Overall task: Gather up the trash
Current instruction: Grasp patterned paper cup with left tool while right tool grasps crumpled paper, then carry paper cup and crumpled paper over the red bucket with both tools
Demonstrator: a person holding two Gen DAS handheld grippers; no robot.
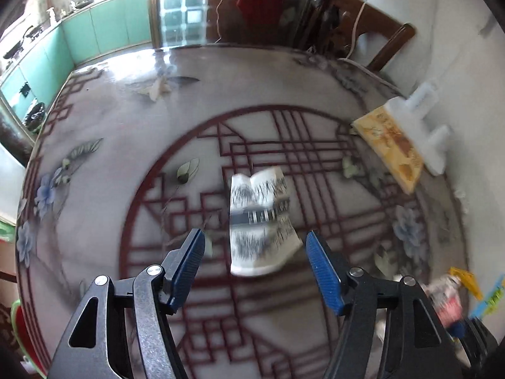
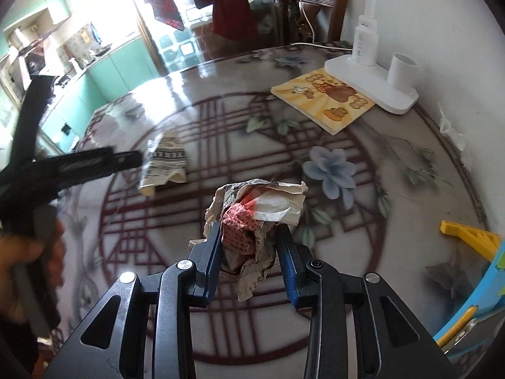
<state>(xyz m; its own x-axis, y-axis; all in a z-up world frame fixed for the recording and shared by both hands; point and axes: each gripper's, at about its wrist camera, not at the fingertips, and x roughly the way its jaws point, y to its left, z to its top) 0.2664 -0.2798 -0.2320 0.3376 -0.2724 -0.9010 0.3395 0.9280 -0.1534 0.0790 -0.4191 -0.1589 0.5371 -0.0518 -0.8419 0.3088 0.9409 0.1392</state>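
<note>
A crumpled white paper with black print [image 1: 260,221] lies on the patterned round table [image 1: 110,158]. My left gripper [image 1: 255,243] is open just short of it, a blue finger on each side of its near end. The same paper shows in the right wrist view [image 2: 164,161], with the left gripper [image 2: 139,158] at its left edge. My right gripper [image 2: 249,237] is shut on a crumpled wad of paper and red-printed wrapper [image 2: 252,218], held above the table [image 2: 394,173]. That wad shows blurred at the lower right of the left wrist view [image 1: 445,297].
A yellow picture book [image 2: 322,101] lies at the table's far right under a white lamp base [image 2: 369,85] by the wall. A yellow and blue plastic object [image 2: 473,268] sits at the near right. A wooden chair [image 2: 315,3] and green cabinets [image 1: 79,41] stand beyond the table.
</note>
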